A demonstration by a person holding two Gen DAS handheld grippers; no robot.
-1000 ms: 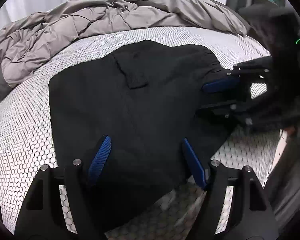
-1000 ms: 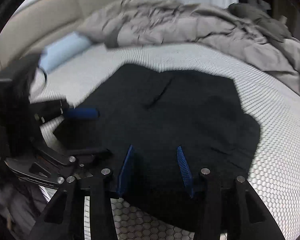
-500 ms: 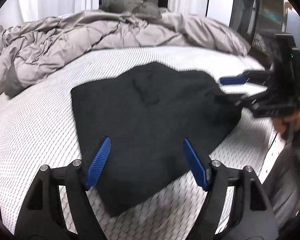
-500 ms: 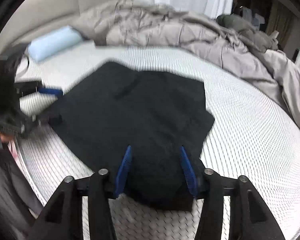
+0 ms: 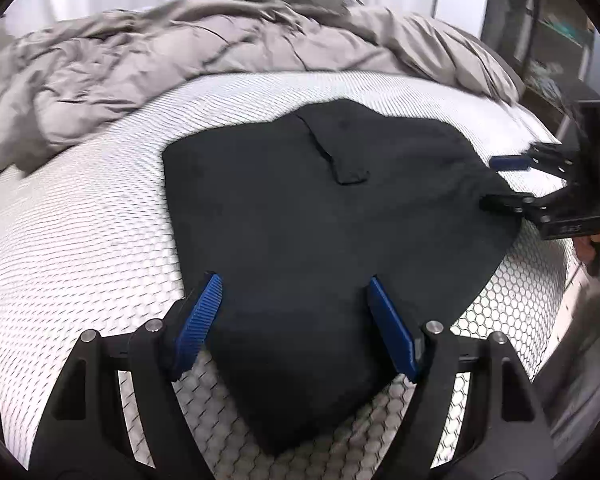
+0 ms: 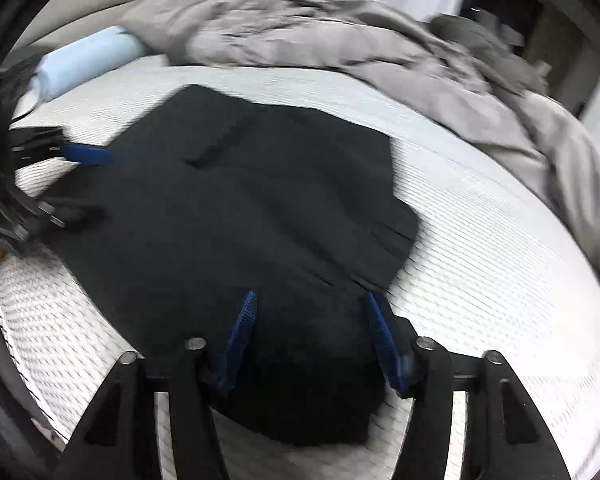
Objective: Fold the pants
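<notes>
Honeycomb mattress (image 5: 80,240): grey duvet (image 5: 180,52), blue pillow (image 6: 88,60) behind black pants (image 5: 320,220).

Matt black cloth pants (image 5: 320,232), honeycomb-textured white mattress cover (image 5: 80,232), crumpled grey fabric duvet (image 5: 160,56)

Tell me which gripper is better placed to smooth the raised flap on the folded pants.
Left, probably. The left gripper faces the flap head-on across the black pants, jaws open and empty. The right gripper has just been opening, nothing between its jaws, and sees the flap further off to one side.
</notes>
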